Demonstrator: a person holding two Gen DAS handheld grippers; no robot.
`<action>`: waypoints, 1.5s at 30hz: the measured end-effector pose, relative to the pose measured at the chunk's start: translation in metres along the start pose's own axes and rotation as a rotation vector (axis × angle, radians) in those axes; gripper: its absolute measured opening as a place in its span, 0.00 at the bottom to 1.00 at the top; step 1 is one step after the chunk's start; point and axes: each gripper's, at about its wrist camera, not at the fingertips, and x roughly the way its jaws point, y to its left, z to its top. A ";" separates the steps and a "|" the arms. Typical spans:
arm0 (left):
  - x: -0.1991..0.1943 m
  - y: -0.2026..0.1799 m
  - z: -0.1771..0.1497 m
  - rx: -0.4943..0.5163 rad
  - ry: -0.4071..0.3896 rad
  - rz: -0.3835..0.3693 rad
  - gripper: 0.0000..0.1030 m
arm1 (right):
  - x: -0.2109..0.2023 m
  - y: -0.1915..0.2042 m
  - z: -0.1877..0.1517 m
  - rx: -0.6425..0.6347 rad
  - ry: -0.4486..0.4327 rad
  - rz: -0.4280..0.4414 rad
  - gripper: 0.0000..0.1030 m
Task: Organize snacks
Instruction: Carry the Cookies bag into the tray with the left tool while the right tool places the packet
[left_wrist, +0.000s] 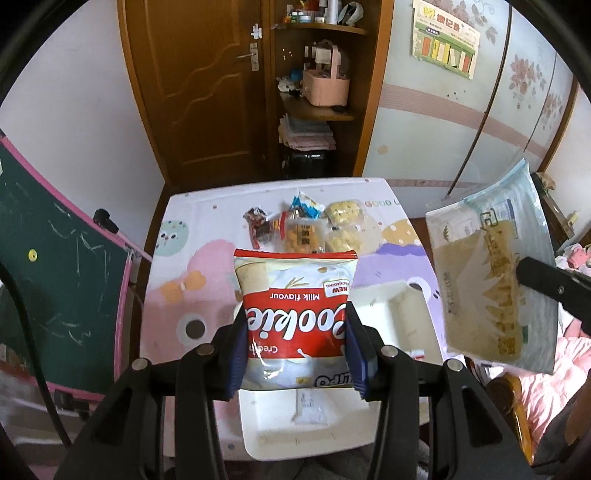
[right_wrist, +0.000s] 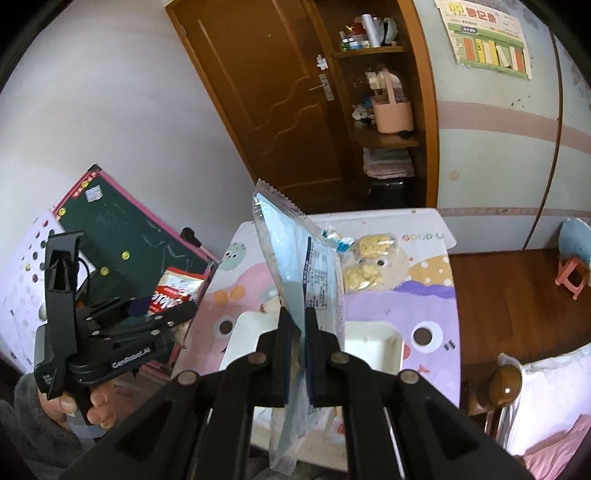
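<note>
Two snack packs are held clear above the white tray (left_wrist: 384, 306): the cookie bag (left_wrist: 295, 306) clamped in the left gripper (left_wrist: 295, 354), the pale-blue packet (right_wrist: 295, 266) pinched flat in the right gripper (right_wrist: 300, 354), and each is best lowered level into its own compartment.

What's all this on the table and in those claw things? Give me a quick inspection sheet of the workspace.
Surface: table under a cartoon-print cloth.
Job's things: cookie bag; pale blue packet; white tray; small snack packs at the far edge.
Clutter: nothing seen.
Grippers: left gripper clamps the cookie bag; right gripper pinches the blue packet, both above the tray.
Cables: black cable, left.
Surroundings: chalkboard, wooden door, shelves.
</note>
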 end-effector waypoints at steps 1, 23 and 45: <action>0.000 -0.001 -0.003 0.001 0.007 -0.003 0.43 | -0.002 0.002 -0.005 0.002 0.005 0.004 0.05; 0.036 -0.018 -0.041 -0.007 0.145 -0.006 0.43 | 0.030 0.000 -0.054 0.067 0.170 0.009 0.06; 0.058 -0.014 -0.045 -0.041 0.197 0.048 0.71 | 0.054 0.006 -0.057 0.011 0.226 0.006 0.11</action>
